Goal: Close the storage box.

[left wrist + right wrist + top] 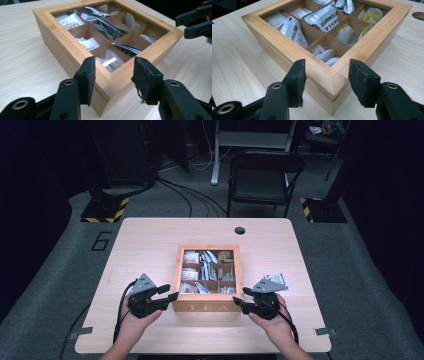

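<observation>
A wooden tea box point(207, 307) with "TEA" on its front stands in the middle of the table, its compartments holding several tea bags point(202, 270). My left gripper point(169, 292) is open at the box's front left corner. In the left gripper view its jaws point(113, 75) straddle that corner of the box point(62, 35), pads apart from the wood. My right gripper point(240, 298) is open at the front right corner. Its own view shows the jaws point(327, 77) either side of the box corner point(294, 50), where a seam runs below the top frame.
A silver packet point(277, 280) lies on the table point(150, 240) just beyond my right gripper. A cable hole point(240, 230) sits near the far edge. A black chair point(265, 175) stands behind the table. My right gripper point(195, 22) shows across the box.
</observation>
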The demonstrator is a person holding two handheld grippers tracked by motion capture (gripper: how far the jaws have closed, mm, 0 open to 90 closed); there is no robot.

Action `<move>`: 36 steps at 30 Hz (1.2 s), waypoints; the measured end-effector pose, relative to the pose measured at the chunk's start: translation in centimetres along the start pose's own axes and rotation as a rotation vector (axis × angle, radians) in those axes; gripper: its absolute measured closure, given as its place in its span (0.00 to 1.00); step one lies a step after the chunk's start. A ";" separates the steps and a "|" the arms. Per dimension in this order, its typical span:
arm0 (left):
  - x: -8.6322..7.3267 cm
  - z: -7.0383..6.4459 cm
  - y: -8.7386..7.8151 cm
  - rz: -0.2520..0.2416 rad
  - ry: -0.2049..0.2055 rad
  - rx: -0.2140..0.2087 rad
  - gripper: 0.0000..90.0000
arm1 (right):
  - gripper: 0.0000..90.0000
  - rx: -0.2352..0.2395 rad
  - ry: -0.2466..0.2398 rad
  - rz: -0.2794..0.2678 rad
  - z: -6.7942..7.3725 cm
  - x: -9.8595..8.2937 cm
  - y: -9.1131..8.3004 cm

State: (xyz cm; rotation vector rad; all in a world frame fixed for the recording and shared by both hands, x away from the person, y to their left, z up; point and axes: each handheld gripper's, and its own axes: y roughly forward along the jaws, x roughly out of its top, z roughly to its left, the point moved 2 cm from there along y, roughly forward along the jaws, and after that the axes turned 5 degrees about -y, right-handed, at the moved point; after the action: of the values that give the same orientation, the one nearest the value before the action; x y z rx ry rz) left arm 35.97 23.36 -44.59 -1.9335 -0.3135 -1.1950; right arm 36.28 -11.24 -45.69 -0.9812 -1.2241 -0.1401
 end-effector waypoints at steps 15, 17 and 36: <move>0.1 2.2 -0.3 0.007 -0.033 0.062 0.50 | 0.49 -0.067 0.033 -0.050 -2.2 0.4 -1.2; 0.4 2.7 -0.4 0.001 -0.038 0.076 0.49 | 0.48 -0.083 0.058 -0.059 -2.9 0.5 -1.4; -0.7 6.6 -0.6 -0.014 -0.107 0.158 0.45 | 0.46 -0.194 0.124 -0.060 -6.3 -1.2 -1.2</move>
State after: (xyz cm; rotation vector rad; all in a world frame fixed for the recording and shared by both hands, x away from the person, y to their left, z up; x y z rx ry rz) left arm 39.36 28.80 -46.26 -1.8627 -0.4644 -1.0454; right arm 39.71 -16.81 -46.07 -1.0872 -1.1409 -0.3679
